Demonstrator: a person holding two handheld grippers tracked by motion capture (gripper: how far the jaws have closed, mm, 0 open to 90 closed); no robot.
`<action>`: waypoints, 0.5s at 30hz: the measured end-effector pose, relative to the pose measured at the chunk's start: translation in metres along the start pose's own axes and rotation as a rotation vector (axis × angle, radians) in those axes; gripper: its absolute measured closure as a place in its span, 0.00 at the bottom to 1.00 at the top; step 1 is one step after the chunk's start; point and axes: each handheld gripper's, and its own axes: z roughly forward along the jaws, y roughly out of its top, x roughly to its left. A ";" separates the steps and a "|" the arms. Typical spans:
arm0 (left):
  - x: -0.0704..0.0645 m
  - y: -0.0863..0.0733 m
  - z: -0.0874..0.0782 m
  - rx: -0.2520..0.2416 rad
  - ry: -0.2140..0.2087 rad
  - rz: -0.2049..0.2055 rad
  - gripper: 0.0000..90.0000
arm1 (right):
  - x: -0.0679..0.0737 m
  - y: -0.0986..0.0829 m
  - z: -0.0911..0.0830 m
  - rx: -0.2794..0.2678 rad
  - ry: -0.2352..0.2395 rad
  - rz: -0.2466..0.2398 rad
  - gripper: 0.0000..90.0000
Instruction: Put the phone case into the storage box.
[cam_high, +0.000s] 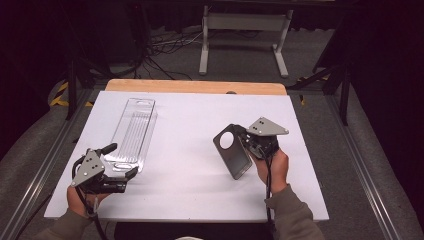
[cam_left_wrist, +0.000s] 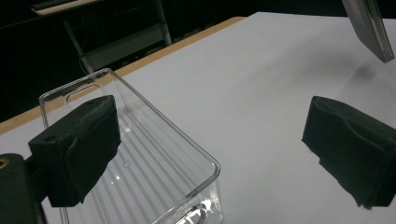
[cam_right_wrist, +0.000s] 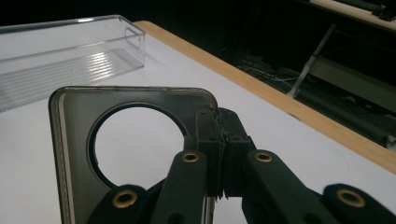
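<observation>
You have one clear plastic tray (cam_high: 135, 134) toward the table's (cam_high: 190, 120) left edge. One dark phone case (cam_high: 231, 151) with one round cutout, toward the right edge. Two hand-held grippers: the left hand-held gripper (cam_high: 121, 161) by the near-left corner, the right hand-held gripper (cam_high: 243, 138) by the case. One table under it all.

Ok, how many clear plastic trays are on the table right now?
1. The clear ribbed plastic tray lies on the white table at its left side, its near end between the open left gripper jaws.
</observation>
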 end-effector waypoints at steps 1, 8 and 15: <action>0.000 0.002 0.000 0.001 -0.005 -0.008 0.05 | 0.000 0.000 0.000 0.000 0.000 0.000 0.99; -0.005 0.012 0.009 -0.006 -0.009 -0.024 0.05 | 0.002 -0.001 -0.001 -0.051 -0.025 0.018 0.99; -0.018 0.026 0.022 -0.036 -0.049 -0.025 0.06 | 0.008 0.000 -0.001 -0.080 -0.038 0.020 0.99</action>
